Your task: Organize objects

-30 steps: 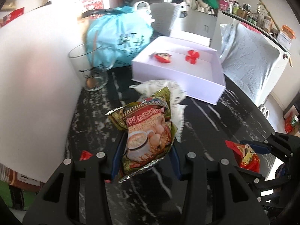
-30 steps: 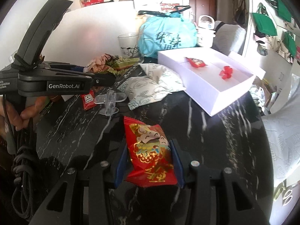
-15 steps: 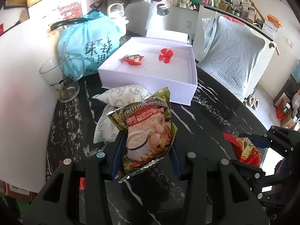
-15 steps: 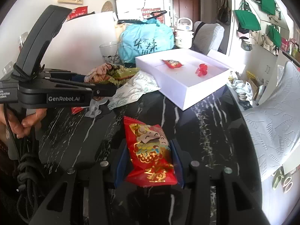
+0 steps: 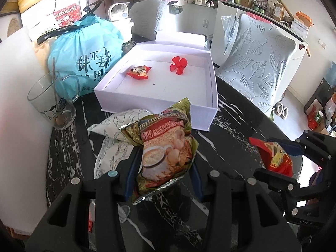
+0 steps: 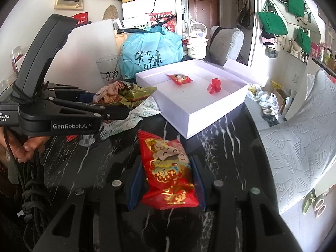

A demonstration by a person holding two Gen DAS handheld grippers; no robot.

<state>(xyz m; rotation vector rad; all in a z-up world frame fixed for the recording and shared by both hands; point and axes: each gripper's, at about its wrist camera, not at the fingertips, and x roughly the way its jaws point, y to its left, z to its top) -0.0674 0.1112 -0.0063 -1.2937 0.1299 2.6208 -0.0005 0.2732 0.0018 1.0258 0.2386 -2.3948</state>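
The black gripper (image 6: 117, 113) at the left of the right wrist view bore "GenRobot.AI" in white. A red poster (image 6: 160, 17) at upper centre read "Northeast". The blue bag (image 5: 86, 50) carried large dark Chinese characters, and the green snack packet (image 5: 166, 147) showed Chinese characters beneath a partly legible "NUTRITIOUS".

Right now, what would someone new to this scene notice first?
Two snack packets held up over the black marble table: a green cereal packet clamped in the left gripper and a red packet in the right gripper. Just beyond them sits an open white box, already holding a small red packet and a red flower, with a blue bag and a glass mug to its left.
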